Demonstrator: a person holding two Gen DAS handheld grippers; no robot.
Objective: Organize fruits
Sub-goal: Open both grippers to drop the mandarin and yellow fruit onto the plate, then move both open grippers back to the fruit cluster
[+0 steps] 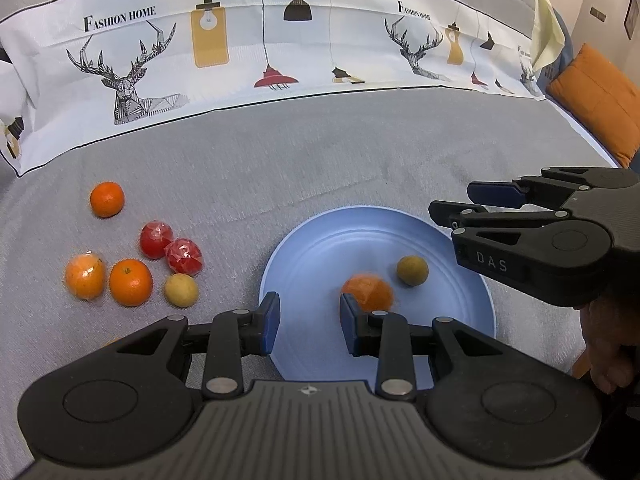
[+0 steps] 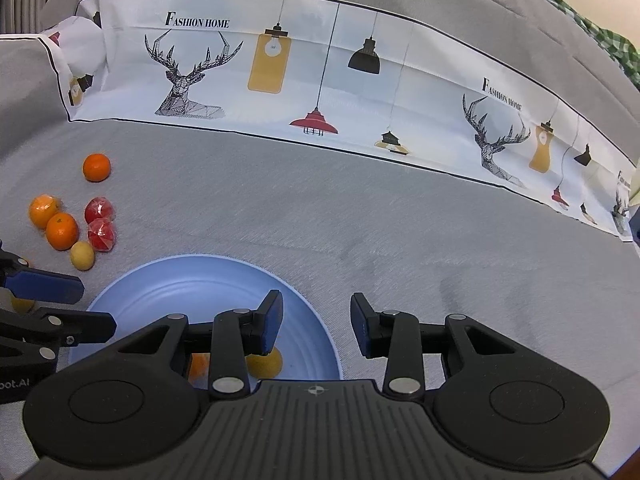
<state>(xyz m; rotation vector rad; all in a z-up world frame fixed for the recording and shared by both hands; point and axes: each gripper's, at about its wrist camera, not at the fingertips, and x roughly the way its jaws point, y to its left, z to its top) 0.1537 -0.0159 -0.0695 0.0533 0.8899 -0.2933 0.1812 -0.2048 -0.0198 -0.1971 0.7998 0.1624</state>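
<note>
A blue plate [image 1: 320, 240] sits on the grey cloth-covered surface [image 1: 280, 168]. On it lie an orange fruit [image 1: 368, 292], blurred, and a small yellow-brown fruit [image 1: 412, 271] just to its right. The left gripper [image 1: 308, 322] hangs over the plate's near left rim, its fingers [image 1: 270, 320] partly open and empty. The right gripper [image 2: 316, 320] is over the plate's right edge, its fingers partly open with nothing between them. Left of the plate lie six loose fruits: three oranges [image 1: 131, 282], two red wrapped fruits [image 1: 184, 256] and a yellow fruit [image 1: 181, 290].
</note>
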